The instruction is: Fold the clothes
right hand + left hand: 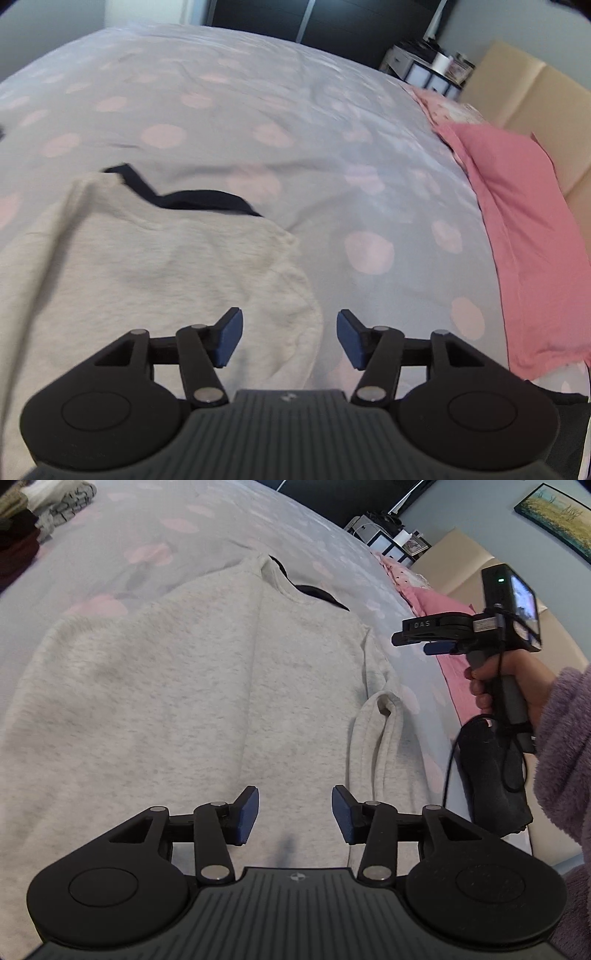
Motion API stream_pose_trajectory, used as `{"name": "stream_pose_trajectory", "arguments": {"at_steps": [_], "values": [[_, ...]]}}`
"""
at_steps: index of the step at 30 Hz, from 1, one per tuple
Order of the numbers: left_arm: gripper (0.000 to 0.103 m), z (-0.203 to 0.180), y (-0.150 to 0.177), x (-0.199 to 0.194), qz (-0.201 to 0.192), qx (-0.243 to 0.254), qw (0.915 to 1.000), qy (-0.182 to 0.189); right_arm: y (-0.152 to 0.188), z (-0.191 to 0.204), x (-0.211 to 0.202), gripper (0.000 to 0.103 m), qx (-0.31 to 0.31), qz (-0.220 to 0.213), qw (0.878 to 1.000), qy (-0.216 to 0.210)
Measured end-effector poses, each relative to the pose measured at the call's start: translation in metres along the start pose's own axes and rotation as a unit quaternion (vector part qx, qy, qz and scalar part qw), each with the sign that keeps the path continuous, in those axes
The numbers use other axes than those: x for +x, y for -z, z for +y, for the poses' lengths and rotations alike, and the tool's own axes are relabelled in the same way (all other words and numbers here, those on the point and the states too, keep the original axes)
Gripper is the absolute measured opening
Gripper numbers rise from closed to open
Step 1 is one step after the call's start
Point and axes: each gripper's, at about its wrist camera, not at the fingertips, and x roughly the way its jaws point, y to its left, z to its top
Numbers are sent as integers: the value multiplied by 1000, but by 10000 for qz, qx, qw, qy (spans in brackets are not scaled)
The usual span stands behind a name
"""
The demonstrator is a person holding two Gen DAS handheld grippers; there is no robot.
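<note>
A light grey sweatshirt (166,701) with a dark neck lining (321,595) lies flat on the bed, its left side folded over the body and one sleeve (373,749) lying along the right edge. My left gripper (294,818) hovers over the lower body of the sweatshirt, open, nothing between its blue pads. The right gripper (424,642) shows in the left wrist view, held by a hand in a purple fuzzy sleeve, off the garment's right side. In the right wrist view the right gripper (290,338) is open and empty above the sweatshirt's (147,280) shoulder edge.
The bedspread (295,122) is pale grey with pink dots. A pink pillow (524,236) lies along the right edge by a beige headboard (535,96). A pile of clothes (40,513) sits at the far left. A nightstand (388,539) with clutter stands beyond the bed.
</note>
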Motion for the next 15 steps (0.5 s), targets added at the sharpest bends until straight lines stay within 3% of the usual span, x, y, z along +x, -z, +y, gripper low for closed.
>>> {"name": "stream_pose_trajectory", "arguments": {"at_steps": [7,15], "values": [[42,4,19,-35,-197,261,9989,-334,30,33,-74,69,-455,-317,9966,-610],[42,19,37,-79,-393,295,9970,-602,106,51,-138,71,-313,-407,9879,-1463]]}}
